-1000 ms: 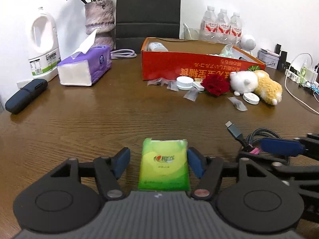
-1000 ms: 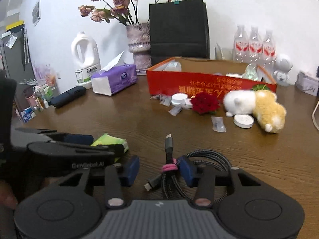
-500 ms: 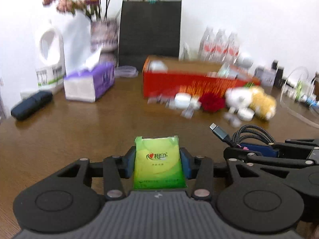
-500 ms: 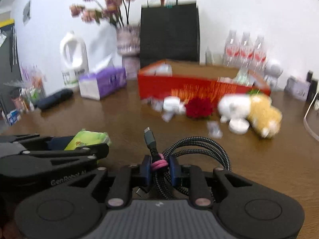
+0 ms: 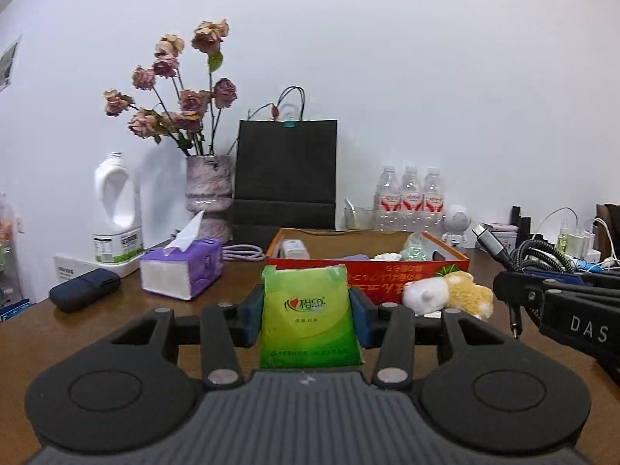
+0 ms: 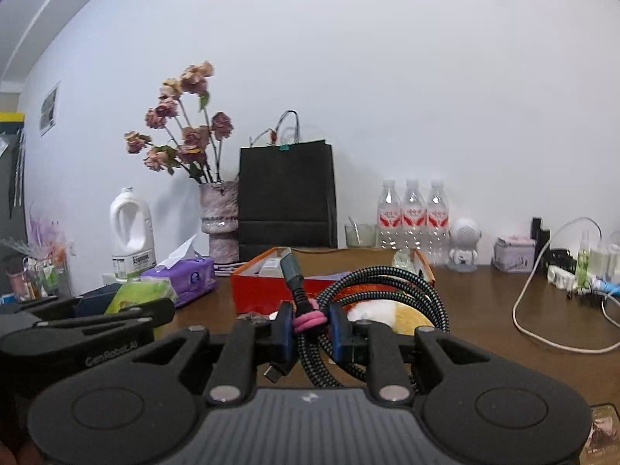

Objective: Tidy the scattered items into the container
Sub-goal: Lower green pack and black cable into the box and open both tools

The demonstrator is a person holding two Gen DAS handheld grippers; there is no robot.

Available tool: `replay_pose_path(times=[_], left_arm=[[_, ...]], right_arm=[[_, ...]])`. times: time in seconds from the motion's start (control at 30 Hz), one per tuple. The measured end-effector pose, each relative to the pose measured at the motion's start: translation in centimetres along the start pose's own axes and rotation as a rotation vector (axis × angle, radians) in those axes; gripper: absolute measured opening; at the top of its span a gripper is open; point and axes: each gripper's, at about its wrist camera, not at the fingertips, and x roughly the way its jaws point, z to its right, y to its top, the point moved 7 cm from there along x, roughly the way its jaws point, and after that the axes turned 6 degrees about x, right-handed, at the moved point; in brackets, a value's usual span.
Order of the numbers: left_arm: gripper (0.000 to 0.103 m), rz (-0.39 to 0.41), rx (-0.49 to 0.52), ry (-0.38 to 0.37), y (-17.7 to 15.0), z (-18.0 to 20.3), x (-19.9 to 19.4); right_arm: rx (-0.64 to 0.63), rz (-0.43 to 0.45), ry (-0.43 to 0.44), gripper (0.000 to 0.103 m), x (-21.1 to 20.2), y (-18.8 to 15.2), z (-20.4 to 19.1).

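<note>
My left gripper [image 5: 308, 319] is clamped on the green tissue pack [image 5: 309, 319]; both blue pads press on its two sides, and the pack stands upright between them, lifted above the table [image 5: 116, 321]. My right gripper [image 6: 310, 327] is clamped on the coiled cable [image 6: 387, 283], at the place where a pink tie [image 6: 308, 319] binds the loops. One plug [image 6: 290, 267] of the cable points up, and the other end hangs down under the pads. In the left view I see the right gripper at the right edge, with the cable loops above it.

The red box [image 5: 407, 271] is in front of both grippers, further back on the table, and it is open on top. Inside I can see a white item [image 5: 293, 248] in the left back corner and some pale things at the right side; I cannot tell what they are. A plush toy [image 5: 445, 294], white and yellow, lies on the table just in front of the box, at its right part.

To the left of the box are a purple tissue box [image 5: 182, 271], a dark case [image 5: 83, 290] and a white jug [image 5: 116, 213]. Behind the box stand a vase [image 5: 209, 193] with dried roses, a black bag [image 5: 286, 174] and three water bottles [image 5: 410, 197].
</note>
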Motion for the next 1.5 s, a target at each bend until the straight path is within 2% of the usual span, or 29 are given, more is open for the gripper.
replay_pose_path(times=[0.1,0.2,0.37,0.5,0.57,0.63,0.7,0.77,0.83,0.93,1.0,1.07,1.13,1.2,1.27,1.33,1.37,1.4,1.5], left_arm=[[0.046,0.009,-0.002,-0.006,1.2,0.1,1.6],[0.047,0.035,0.012,-0.018,3.1,0.3,5.1],[0.047,0.045,0.026,-0.025,7.1,1.0,14.1],[0.047,0.017,0.069,-0.033,9.7,1.6,23.9],[0.047,-0.085,0.044,-0.035,9.9,1.4,28.7],[0.047,-0.23,0.028,-0.083,9.8,1.5,33.5],[0.047,-0.399,0.018,-0.145,9.4,1.7,38.0],[0.047,-0.569,0.005,-0.169,8.4,1.8,41.7],[0.047,-0.674,-0.027,-0.175,7.4,1.7,44.7],[0.047,-0.783,0.029,-0.205,5.3,2.8,47.0],[0.048,-0.835,0.08,-0.195,3.9,3.4,48.0],[0.054,-0.818,0.159,-0.166,3.5,4.0,48.3],[0.064,-0.829,0.139,-0.189,3.6,4.2,48.1],[0.068,-0.842,0.111,-0.218,4.3,4.0,47.6],[0.07,-0.833,0.107,-0.21,5.9,3.4,46.9],[0.075,-0.82,0.087,-0.205,7.6,2.5,45.9],[0.081,-0.812,0.072,-0.208,8.5,2.1,45.4],[0.084,-0.809,0.059,-0.204,9.4,1.7,44.9],[0.086,-0.822,0.019,-0.169,11.4,0.2,43.3]], right_arm=[[0.011,-0.003,-0.005,0.018,1.3,1.1,1.0],[-0.009,-0.017,0.006,0.018,4.5,3.2,1.9],[-0.028,-0.023,0.051,0.018,12.5,8.5,3.8],[-0.006,-0.095,0.088,0.018,20.8,12.5,5.6],[0.011,-0.187,0.075,0.018,25.7,13.7,6.8],[0.042,-0.316,0.064,0.018,30.2,13.7,8.1],[0.081,-0.491,0.033,0.018,34.5,12.7,9.6],[0.118,-0.66,-0.015,0.018,38.5,11.0,10.8],[0.146,-0.786,-0.042,0.018,41.6,9.0,11.8],[0.192,-0.926,-0.045,0.018,43.9,5.8,12.3],[0.193,-0.986,-0.048,0.018,44.8,4.0,12.4],[0.179,-1.022,-0.069,0.019,45.4,2.7,12.4],[0.198,-1.026,-0.071,0.022,45.4,2.8,12.5],[0.215,-1.021,-0.072,0.031,44.9,3.7,12.5],[0.23,-0.992,-0.077,0.05,44.1,5.5,12.7],[0.251,-0.96,-0.078,0.056,42.9,7.8,12.5],[0.255,-0.95,-0.081,0.056,42.2,8.8,12.5],[0.255,-0.944,-0.088,0.056,41.8,9.8,12.6],[0.238,-0.924,-0.114,0.064,39.4,12.4,12.1]])
